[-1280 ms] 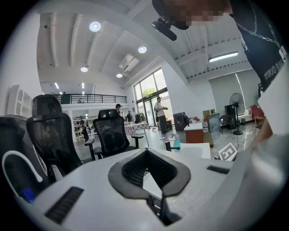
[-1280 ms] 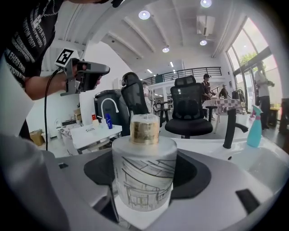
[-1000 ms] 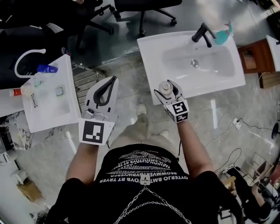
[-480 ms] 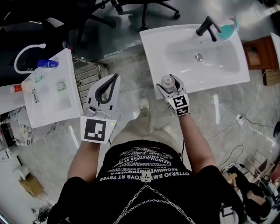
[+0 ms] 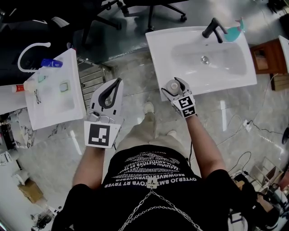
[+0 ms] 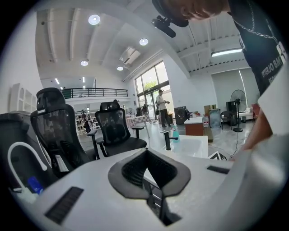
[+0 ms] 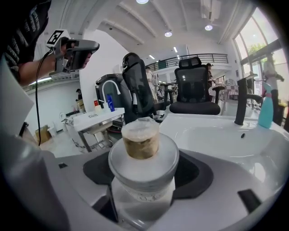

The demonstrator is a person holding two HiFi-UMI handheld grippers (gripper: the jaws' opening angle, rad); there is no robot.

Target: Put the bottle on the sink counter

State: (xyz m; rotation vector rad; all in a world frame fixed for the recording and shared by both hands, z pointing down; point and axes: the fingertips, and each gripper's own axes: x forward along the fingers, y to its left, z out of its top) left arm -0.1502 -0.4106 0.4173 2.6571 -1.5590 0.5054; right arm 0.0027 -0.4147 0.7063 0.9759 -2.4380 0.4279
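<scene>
A small clear bottle [image 5: 172,85] with a wide white cap and a tan stopper stands upright in my right gripper [image 5: 174,88], which is shut on it. It hangs just off the near left corner of the white sink counter [image 5: 156,49], over the floor. In the right gripper view the bottle [image 7: 142,155] fills the middle and the sink basin [image 7: 216,135] lies beyond it to the right. My left gripper [image 5: 118,81] hovers over the floor between the two sinks, shut and with nothing in it; its dark pads [image 6: 128,169] meet at the tips.
The sink has a black faucet [image 5: 212,28] and a teal spray bottle [image 5: 235,31] at its back. A second white sink [image 5: 49,97] at the left carries a blue bottle [image 5: 49,62]. Office chairs [image 5: 149,6] stand beyond, and a wooden cabinet [image 5: 264,56] at the right.
My right gripper has edged a little forward with the bottle, closer to the sink's near edge. The left gripper has hardly moved.
</scene>
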